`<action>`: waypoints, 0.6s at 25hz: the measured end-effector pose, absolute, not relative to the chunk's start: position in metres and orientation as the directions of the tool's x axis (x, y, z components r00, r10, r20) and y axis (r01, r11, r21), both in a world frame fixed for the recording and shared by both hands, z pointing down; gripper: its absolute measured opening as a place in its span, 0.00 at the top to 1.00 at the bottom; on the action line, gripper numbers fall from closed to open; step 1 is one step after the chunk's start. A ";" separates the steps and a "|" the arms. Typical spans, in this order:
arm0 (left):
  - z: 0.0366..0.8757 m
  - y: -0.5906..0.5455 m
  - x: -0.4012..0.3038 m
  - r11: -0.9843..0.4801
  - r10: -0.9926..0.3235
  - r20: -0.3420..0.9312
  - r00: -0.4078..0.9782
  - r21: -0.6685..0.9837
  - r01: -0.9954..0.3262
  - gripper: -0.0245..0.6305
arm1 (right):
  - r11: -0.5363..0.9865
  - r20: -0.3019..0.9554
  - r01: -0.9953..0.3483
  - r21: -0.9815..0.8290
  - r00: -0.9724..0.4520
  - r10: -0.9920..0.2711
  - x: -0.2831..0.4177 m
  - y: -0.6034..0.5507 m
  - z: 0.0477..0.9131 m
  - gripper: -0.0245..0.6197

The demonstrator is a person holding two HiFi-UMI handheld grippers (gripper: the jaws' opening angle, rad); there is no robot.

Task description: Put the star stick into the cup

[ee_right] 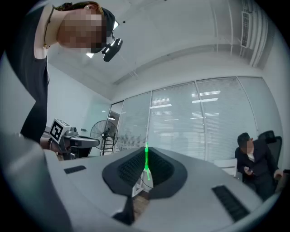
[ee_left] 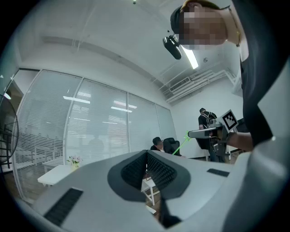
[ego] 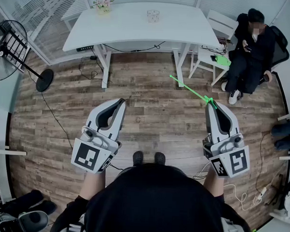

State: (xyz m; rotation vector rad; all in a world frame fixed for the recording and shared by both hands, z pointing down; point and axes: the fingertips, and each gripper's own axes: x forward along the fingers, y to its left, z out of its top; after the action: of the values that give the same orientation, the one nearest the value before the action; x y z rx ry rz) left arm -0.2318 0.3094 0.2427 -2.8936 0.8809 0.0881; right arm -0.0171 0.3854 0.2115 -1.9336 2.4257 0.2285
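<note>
The right gripper (ego: 211, 105) has its jaws clamped on the green star stick (ego: 191, 91), which juts forward over the wooden floor, well apart from the cup (ego: 153, 15). The cup stands on the white table (ego: 129, 29); whether it holds anything is too small to tell. Near it, a pot (ego: 102, 5) holds flowers. The left gripper (ego: 120, 103) has its jaws together on nothing

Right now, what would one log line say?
right tool: shut on star stick | left tool: shut, empty | cup: on white table | stick: not in cup
</note>
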 end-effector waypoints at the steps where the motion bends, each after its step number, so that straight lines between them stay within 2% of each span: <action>1: 0.243 0.308 -0.232 -0.824 -0.552 -0.090 0.829 -0.094 -0.559 0.95 | 0.216 -0.117 -0.972 0.095 -0.226 -0.967 -0.017 0.384 0.212 0.93; 15: 0.238 0.300 -0.242 -0.819 -0.556 -0.092 0.826 -0.108 -0.563 0.95 | 0.231 -0.123 -0.969 0.091 -0.241 -0.963 -0.025 0.375 0.209 0.93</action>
State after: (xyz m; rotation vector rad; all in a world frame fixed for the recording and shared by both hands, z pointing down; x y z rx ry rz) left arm -0.2416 0.2996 0.2376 -2.8764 0.8857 0.0847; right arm -0.0247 0.3749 0.2088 -1.9098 2.4321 0.2291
